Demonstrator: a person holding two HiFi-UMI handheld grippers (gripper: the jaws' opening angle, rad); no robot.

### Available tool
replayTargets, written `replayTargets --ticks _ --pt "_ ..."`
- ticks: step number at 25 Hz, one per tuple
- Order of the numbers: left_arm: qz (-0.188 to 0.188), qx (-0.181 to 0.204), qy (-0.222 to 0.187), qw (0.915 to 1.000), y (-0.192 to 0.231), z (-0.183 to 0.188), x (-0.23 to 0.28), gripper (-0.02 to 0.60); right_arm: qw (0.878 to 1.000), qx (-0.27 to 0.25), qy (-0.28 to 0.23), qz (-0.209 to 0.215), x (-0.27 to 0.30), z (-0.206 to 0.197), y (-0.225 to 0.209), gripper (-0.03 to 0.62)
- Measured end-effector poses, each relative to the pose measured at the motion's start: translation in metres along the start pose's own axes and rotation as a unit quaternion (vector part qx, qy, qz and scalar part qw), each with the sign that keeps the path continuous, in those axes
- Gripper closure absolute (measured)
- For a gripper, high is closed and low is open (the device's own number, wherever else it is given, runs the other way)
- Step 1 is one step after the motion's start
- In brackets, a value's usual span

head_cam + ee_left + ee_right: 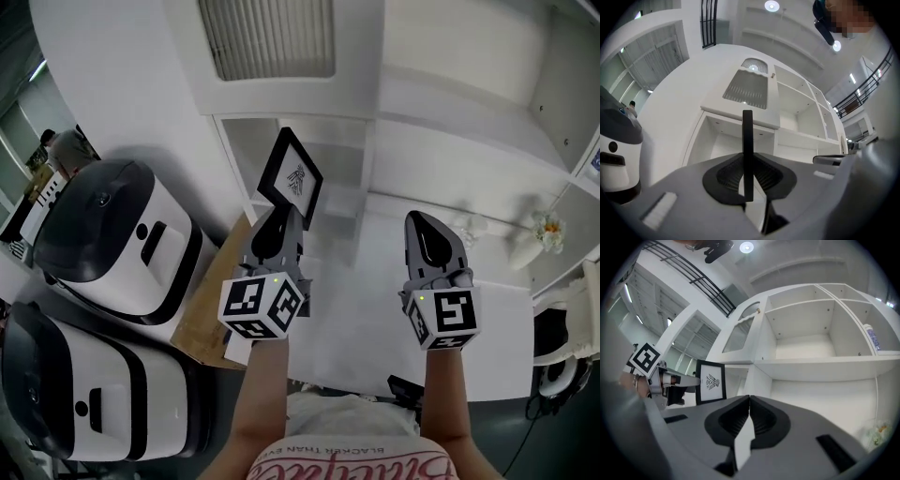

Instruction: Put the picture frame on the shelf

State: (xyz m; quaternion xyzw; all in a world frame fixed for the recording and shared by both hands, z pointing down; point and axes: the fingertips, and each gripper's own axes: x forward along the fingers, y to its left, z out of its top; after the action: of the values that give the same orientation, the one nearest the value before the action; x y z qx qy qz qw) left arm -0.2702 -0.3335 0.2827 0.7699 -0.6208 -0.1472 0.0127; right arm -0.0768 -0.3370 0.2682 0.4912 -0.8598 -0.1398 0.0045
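Observation:
A black picture frame with a white mat and a small dark drawing is held upright in the air by my left gripper, which is shut on its lower edge. In the left gripper view the picture frame shows edge-on between the pads, in front of the open white shelf unit. My right gripper is shut with nothing in it, to the right of the frame. From the right gripper view the picture frame and the left gripper sit at the left, before the shelf unit.
Two white and black machines stand at the left beside a brown board. A white flower ornament lies on the white counter at the right. A bottle stands in an upper right compartment.

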Motion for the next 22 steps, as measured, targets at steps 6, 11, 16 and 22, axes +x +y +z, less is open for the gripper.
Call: replayTargets --ticks 6,11,16,22 --pt "-0.019 -0.077 0.019 0.9967 0.016 -0.016 0.018 0.515 0.998 0.008 0.024 -0.057 -0.007 -0.012 -0.013 0.586" --pt "-0.024 -0.186 0.026 0.9819 0.031 -0.031 0.027 0.515 0.996 -0.019 0.049 -0.067 -0.003 -0.019 -0.005 0.586" --pt "-0.021 -0.291 0.029 0.9562 0.044 -0.049 0.035 0.515 0.996 -0.038 0.059 -0.058 0.001 -0.022 0.005 0.586" --pt "-0.011 -0.419 0.028 0.9076 0.060 -0.075 0.044 0.515 0.996 -0.039 0.070 -0.047 0.010 -0.029 0.010 0.586"
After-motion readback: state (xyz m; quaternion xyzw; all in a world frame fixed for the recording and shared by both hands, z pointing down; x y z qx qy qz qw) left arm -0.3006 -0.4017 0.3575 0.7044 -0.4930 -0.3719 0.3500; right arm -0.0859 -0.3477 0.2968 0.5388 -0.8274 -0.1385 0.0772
